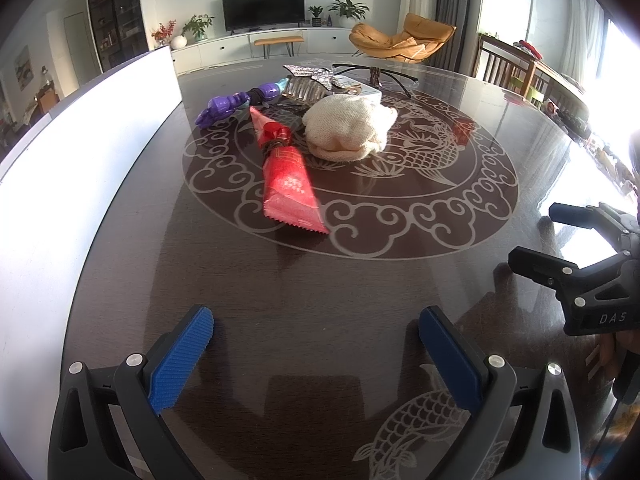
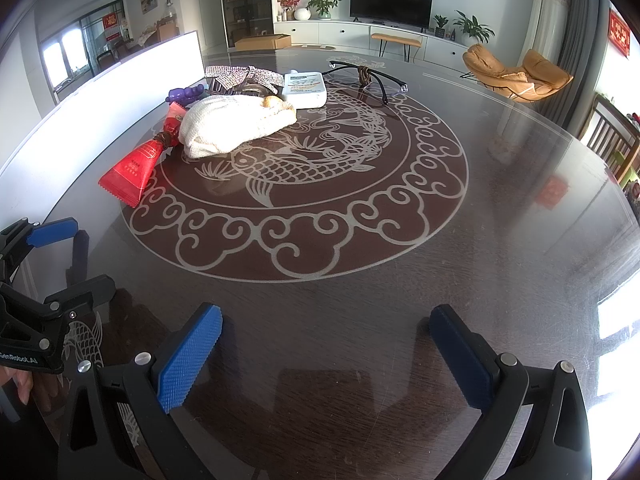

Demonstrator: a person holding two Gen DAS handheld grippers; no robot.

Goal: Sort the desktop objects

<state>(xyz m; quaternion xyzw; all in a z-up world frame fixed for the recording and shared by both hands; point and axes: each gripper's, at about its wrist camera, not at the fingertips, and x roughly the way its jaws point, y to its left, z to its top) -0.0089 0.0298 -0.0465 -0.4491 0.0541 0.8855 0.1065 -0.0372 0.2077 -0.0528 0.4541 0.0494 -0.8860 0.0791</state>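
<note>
The left claw (image 1: 316, 332) hangs low over the dark desk (image 1: 360, 320) with its blue pads spread wide and nothing between them. The right claw (image 2: 326, 332) is likewise spread and empty, just above the near part of the desk.

The things to sort are clustered around the cream knitted cloth (image 1: 348, 128), which lies bunched on the fish pattern near the middle of the desk. Just left of the cloth lies a red snack packet (image 1: 290, 184), cinched in the middle by a dark hair tie (its serrated end points toward the claws). Beyond the packet, up and left of the cloth, is a purple toy (image 1: 228, 106). Behind the cloth sit a sparkly silver hair clip (image 2: 244, 76) and a flat white bottle (image 2: 304, 90), the bottle touching or nearly touching the cloth's far edge. Further back and right of the cloth rests a pair of black-framed glasses (image 2: 368, 74). A white board (image 1: 80, 152) stands along the desk's left edge, well apart from the cloth.
</note>
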